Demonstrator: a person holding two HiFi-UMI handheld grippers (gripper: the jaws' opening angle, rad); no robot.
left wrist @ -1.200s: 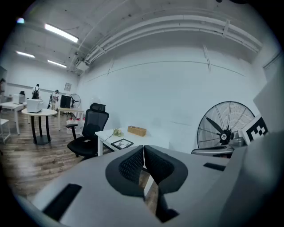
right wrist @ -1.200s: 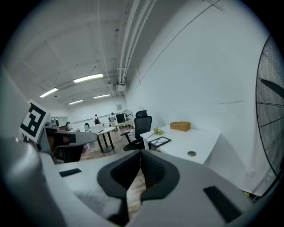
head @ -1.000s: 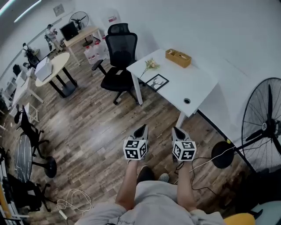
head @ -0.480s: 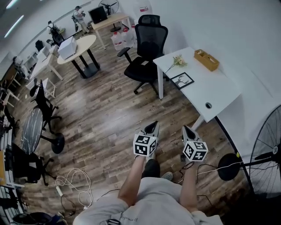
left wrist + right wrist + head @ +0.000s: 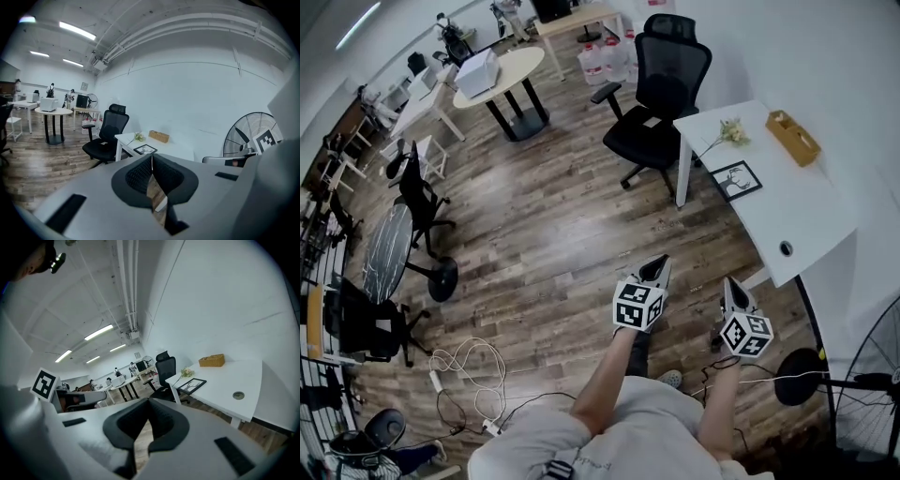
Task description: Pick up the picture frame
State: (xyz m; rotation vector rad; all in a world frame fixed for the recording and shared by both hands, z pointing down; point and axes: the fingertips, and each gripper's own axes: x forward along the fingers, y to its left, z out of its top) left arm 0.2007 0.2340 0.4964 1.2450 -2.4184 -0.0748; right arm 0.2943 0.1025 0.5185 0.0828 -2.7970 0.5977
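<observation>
We carry the left gripper (image 5: 655, 269) and right gripper (image 5: 732, 287) over the floor (image 5: 544, 234) — jaws together, empty — picture frame (image 5: 737, 180) flat on the tabletop (image 5: 811, 220), well apart.

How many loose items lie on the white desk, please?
3: a flower sprig at the chair end, the picture frame beside it, a wooden box by the wall.

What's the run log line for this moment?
phase: pre-grasp | left claw: shut, empty | right claw: shut, empty | picture frame: flat on white desk, untouched, away from both claws
</observation>
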